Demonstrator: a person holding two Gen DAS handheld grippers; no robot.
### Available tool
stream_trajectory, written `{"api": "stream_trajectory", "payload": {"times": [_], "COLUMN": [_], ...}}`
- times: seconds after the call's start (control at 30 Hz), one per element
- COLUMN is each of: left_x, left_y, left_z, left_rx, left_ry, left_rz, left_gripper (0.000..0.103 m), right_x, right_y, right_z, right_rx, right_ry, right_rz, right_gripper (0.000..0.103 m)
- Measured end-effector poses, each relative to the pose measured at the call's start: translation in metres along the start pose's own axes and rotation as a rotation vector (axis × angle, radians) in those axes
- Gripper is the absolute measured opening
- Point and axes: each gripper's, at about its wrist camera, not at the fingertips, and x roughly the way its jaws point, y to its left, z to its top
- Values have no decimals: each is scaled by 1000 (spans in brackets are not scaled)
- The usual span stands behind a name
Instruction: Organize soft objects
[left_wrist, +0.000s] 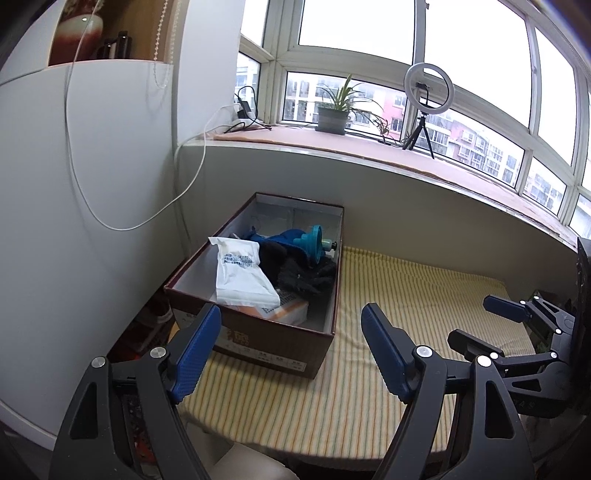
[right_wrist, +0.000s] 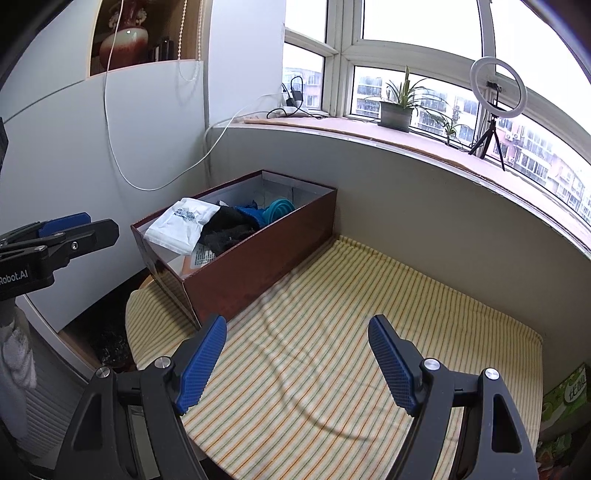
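A brown cardboard box (left_wrist: 258, 334) (right_wrist: 258, 266) stands on the striped cloth at the left, against the wall. Inside lie a white plastic packet (left_wrist: 242, 275) (right_wrist: 181, 223), black fabric (left_wrist: 295, 271) (right_wrist: 225, 227), a blue cloth (left_wrist: 286, 238) (right_wrist: 251, 214) and a teal collapsible funnel (left_wrist: 316, 243) (right_wrist: 280, 208). My left gripper (left_wrist: 291, 323) is open and empty, just in front of the box. My right gripper (right_wrist: 297, 332) is open and empty above the bare cloth, right of the box; it also shows in the left wrist view (left_wrist: 480, 321).
The yellow striped cloth (right_wrist: 369, 332) covers the table. A windowsill behind holds a potted plant (left_wrist: 332, 118), a ring light on a tripod (left_wrist: 426, 107) and chargers with cables (left_wrist: 243, 118). A white cable hangs down the left wall. A green package (right_wrist: 565, 398) sits at the right edge.
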Motion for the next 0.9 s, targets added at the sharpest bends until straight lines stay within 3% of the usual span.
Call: {"api": "stream_trajectory", "payload": {"times": [0.9], "left_x": [1], "left_y": [-5], "left_z": [2], "left_rx": [-3], "left_ry": [-4], "left_rz": [-7], "left_gripper": [79], "right_x": [-2], "right_y": [-9], "right_z": [-6], "right_rx": [16], "right_ry": [-2], "right_rz": [-3], "right_gripper": [76]}}
